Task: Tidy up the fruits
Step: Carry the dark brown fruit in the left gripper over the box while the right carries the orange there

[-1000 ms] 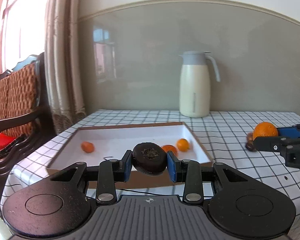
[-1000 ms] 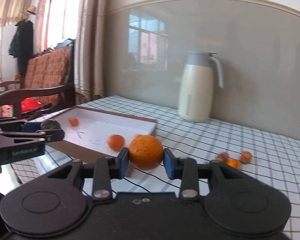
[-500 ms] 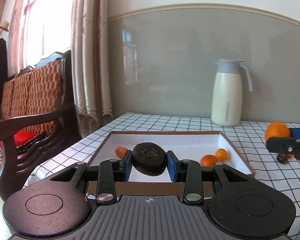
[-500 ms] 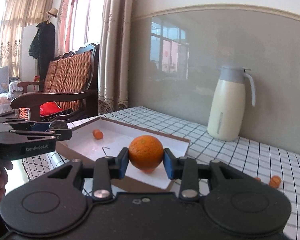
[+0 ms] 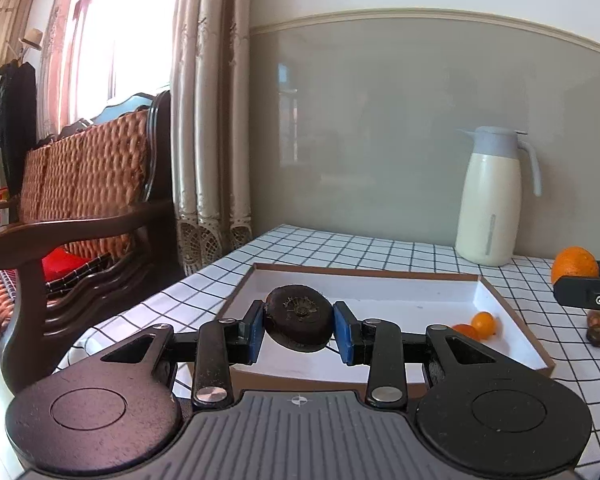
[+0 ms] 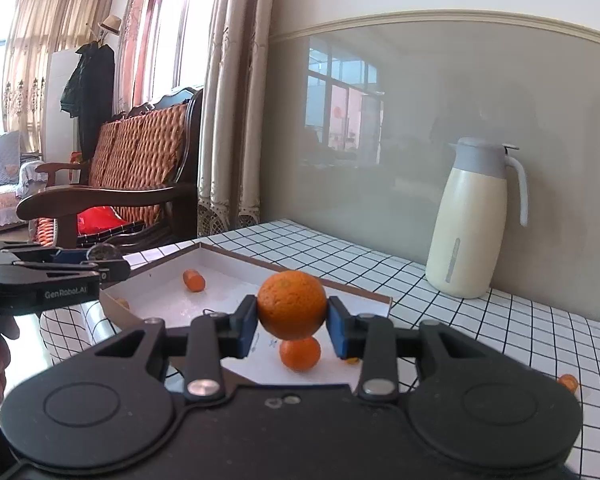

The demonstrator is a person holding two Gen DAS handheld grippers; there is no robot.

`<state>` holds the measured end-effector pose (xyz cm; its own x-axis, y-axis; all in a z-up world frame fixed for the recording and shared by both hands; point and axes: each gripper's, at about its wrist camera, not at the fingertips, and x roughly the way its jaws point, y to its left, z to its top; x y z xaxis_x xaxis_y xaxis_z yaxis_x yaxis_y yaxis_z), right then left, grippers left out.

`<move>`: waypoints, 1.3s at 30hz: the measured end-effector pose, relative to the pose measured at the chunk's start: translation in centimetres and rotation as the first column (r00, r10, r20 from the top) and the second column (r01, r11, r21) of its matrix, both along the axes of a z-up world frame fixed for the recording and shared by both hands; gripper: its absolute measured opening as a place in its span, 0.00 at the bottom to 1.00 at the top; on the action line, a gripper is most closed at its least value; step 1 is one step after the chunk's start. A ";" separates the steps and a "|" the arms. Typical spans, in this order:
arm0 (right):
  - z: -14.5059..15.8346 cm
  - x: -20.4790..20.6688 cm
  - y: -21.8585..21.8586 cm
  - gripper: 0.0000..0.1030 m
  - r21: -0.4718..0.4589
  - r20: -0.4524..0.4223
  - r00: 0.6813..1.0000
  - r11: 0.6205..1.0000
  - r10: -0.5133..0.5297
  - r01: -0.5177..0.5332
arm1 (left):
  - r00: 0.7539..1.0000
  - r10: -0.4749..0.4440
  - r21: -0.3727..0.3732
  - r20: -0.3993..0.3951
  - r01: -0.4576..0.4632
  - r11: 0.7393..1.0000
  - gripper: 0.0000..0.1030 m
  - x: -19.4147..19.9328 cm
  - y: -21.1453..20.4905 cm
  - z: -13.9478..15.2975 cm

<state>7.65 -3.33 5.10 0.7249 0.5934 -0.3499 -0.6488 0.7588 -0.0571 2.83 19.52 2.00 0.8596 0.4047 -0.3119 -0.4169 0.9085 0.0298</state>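
My left gripper [image 5: 299,326] is shut on a dark brown round fruit [image 5: 299,322], held above the near left part of a shallow white box [image 5: 399,292] with a brown rim. My right gripper [image 6: 292,320] is shut on an orange [image 6: 292,305], over the box's [image 6: 220,296] near right corner. In the left wrist view the orange [image 5: 574,264] and right gripper show at the right edge. Small orange fruits [image 5: 483,323] lie in the box; in the right wrist view one small fruit [image 6: 194,280] lies at the box's far side and another [image 6: 300,354] under the orange.
A cream jug [image 5: 493,196] with a grey lid stands at the back of the checked tablecloth [image 5: 339,248] by the wall. Loose small fruits [image 5: 597,330] lie on the cloth right of the box. A wooden wicker-backed bench [image 5: 84,208] and curtains stand left of the table.
Both grippers have swung left with their fruits, from beside the box to above it. The jug has slid rightward in both views. Neither grip has changed.
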 end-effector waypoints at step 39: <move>-1.3 8.3 3.7 0.28 -0.055 -0.052 0.998 0.998 -0.022 0.019 | 0.997 0.058 -0.024 -0.050 -0.059 0.998 0.36 6.9 4.9 -0.7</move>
